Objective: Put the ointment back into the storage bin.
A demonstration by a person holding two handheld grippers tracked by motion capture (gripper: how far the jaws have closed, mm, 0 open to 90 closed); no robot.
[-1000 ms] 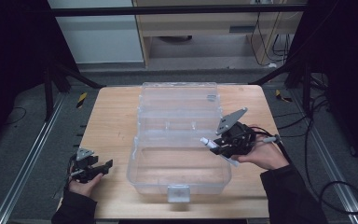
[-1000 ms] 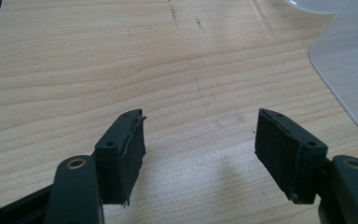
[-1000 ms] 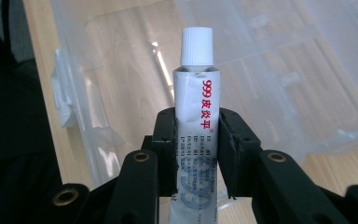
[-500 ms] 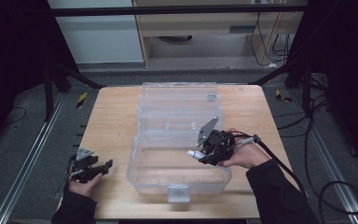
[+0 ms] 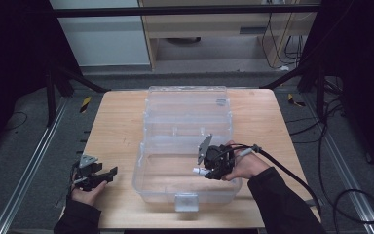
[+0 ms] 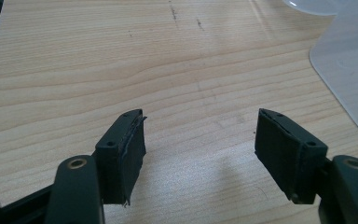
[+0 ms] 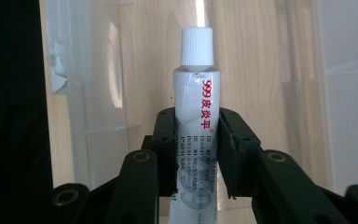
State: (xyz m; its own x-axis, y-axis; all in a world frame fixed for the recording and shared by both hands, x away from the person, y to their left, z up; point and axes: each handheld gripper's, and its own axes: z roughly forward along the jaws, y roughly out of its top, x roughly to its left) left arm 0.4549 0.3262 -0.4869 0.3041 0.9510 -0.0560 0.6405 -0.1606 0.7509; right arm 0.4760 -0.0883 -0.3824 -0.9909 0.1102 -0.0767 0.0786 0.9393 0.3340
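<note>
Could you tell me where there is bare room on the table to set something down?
Bare wood lies left of the clear box, beyond the open left hand-held gripper, and right of its lid. The box's near half is crowded by the right hand-held gripper clamping the tube.

box mid-table | tube over box's near part, possibly inside | left tool left of box

The left gripper sits low at the left, held in the left hand. Its two black jaws stand wide apart, with nothing between them, and point to the right. The right gripper is held in the right hand and points to the left. Its jaws are squeezed tight on something they hold. Both dark sleeves come in from the bottom edge. The two hands are well apart.
</note>
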